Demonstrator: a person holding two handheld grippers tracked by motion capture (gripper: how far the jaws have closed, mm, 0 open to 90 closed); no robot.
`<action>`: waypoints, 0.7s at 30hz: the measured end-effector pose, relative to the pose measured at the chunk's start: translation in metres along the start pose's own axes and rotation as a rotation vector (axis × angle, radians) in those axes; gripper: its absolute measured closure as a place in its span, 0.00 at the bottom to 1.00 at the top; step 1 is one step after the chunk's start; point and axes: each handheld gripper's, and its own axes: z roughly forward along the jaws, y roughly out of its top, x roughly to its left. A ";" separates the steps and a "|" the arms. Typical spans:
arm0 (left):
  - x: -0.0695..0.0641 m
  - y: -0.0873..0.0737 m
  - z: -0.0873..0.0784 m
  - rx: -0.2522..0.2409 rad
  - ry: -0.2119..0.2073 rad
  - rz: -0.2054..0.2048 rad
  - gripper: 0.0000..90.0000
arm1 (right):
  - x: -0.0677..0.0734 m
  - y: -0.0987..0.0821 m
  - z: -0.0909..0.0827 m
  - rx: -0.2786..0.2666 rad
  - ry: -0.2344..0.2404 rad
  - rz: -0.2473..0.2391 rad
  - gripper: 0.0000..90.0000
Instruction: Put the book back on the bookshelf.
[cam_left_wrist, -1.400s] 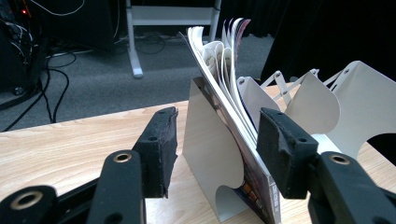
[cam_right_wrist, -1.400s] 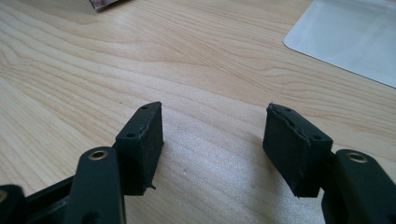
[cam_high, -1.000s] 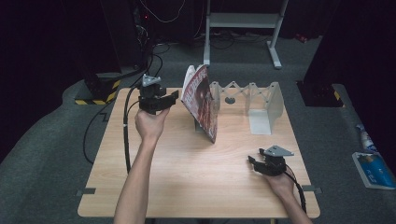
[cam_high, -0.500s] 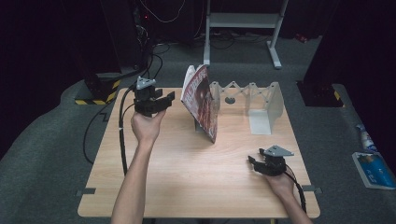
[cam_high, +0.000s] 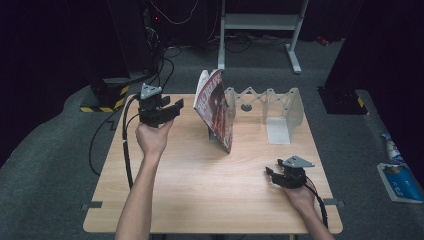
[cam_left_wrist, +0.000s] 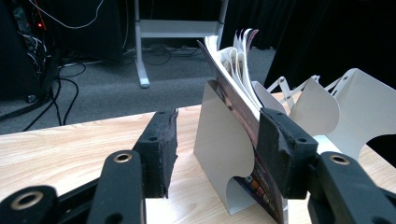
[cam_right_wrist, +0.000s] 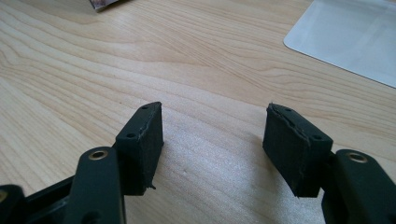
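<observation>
**Left gripper lines up on the magazine**

Magazine (cam_high: 216, 111) stands tilted in the white rack (cam_high: 280, 107), twelve o'clock on the table (cam_high: 200, 195). Left gripper (cam_high: 167, 107) hovers at its nine o'clock, jaws apart, empty. Right gripper (cam_high: 272, 175) rests at four o'clock, open. Next, I'd judge: close in, pinch the spine.

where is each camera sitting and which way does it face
High view: above the person's side, looking forward and down on the table; both forearms and tongs show.
Left gripper view: rides the left tongs, facing the magazine in its white rack.
Right gripper view: rides the right tongs, facing down at bare wood.
High and left views share the magazine.
</observation>
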 end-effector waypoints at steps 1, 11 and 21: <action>0.000 -0.001 0.000 -0.002 -0.001 -0.003 0.53 | 0.000 0.000 0.000 0.000 0.000 0.000 0.42; 0.002 -0.006 -0.006 -0.006 -0.002 -0.008 0.53 | 0.000 0.000 0.000 0.000 0.000 -0.001 0.42; 0.005 -0.009 -0.018 -0.014 -0.001 -0.010 0.53 | 0.000 0.000 0.000 0.000 0.000 0.000 0.42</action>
